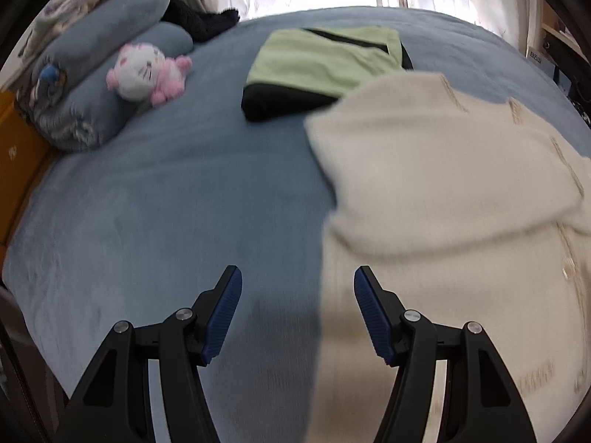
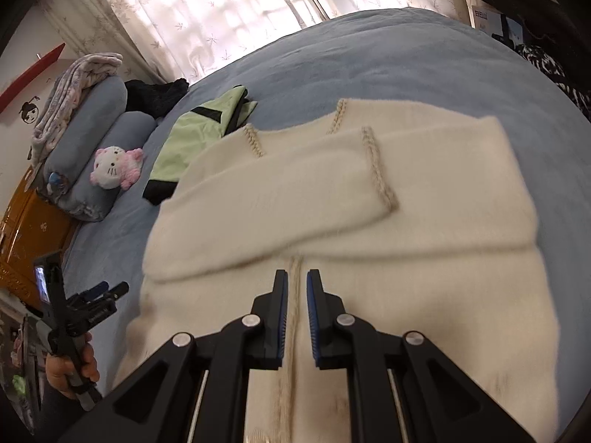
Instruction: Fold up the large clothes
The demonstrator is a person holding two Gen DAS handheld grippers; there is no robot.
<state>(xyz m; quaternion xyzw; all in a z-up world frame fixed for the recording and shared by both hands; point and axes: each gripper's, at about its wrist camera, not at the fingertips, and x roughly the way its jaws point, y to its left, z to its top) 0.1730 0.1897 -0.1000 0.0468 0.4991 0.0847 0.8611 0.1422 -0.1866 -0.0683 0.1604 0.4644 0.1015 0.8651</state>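
A cream knitted cardigan (image 2: 369, 221) lies flat on the blue bed, both sleeves folded across its chest; it also shows in the left wrist view (image 1: 461, 203). My left gripper (image 1: 297, 277) is open and empty, hovering over the cardigan's left edge. It also shows in the right wrist view (image 2: 110, 289), held by a hand. My right gripper (image 2: 296, 277) hangs above the cardigan's button band with jaws nearly closed, a narrow gap between them, holding nothing.
A folded green and black garment (image 1: 325, 66) lies beyond the cardigan. A pink and white plush cat (image 1: 146, 72) leans on rolled blue bedding (image 1: 92, 74) at the left. A dark garment (image 1: 203, 20) lies by the curtains. The blue bedspread (image 1: 166, 203) spreads left.
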